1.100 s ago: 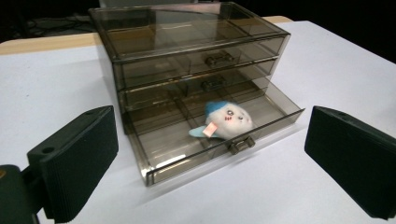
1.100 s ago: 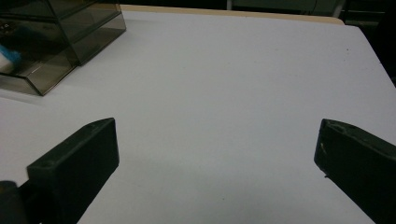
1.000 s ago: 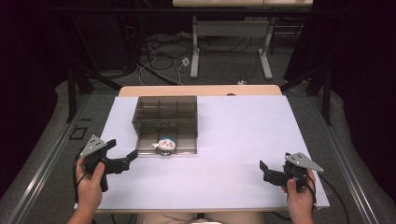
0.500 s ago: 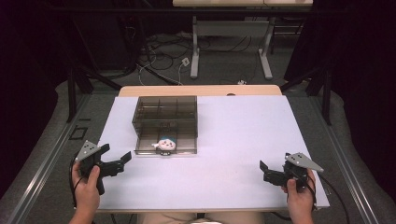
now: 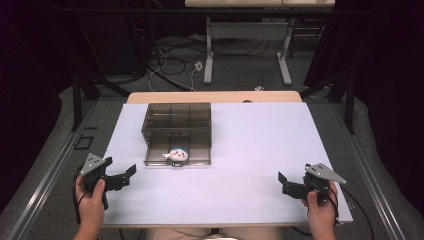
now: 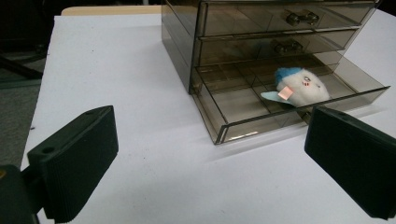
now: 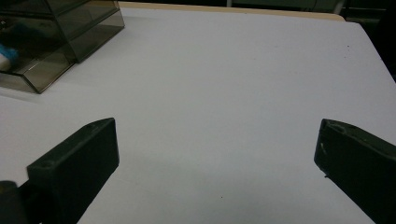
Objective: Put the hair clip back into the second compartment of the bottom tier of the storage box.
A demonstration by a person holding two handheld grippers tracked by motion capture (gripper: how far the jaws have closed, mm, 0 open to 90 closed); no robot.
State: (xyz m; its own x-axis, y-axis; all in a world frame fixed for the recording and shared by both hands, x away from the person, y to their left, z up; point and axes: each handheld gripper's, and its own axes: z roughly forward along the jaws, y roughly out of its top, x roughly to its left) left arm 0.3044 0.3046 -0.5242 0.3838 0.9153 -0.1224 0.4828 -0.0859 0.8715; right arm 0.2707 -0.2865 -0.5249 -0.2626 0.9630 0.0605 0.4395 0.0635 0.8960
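A smoky see-through drawer cabinet (image 5: 176,120) stands on the white table (image 5: 260,140), left of centre. Its bottom drawer (image 5: 190,159) is pulled out toward me, and a white and blue plush toy (image 5: 176,154) lies in it. My left gripper (image 5: 129,175) is open and empty at the table's front left, well short of the drawer. In the left gripper view the toy (image 6: 301,86) rests in the open drawer (image 6: 233,105) beyond the spread jaws of the left gripper (image 6: 210,158). My right gripper (image 5: 282,184) is open and empty near the front right corner.
A wooden strip (image 5: 215,97) borders the table's far edge. Beyond it are floor cables (image 5: 175,55) and the legs of another table (image 5: 285,55). A wide stretch of white surface lies between the cabinet and the right gripper (image 7: 217,163).
My left gripper has drawn back from the open drawer toward the front left edge of the table. The right gripper has stayed where it was.
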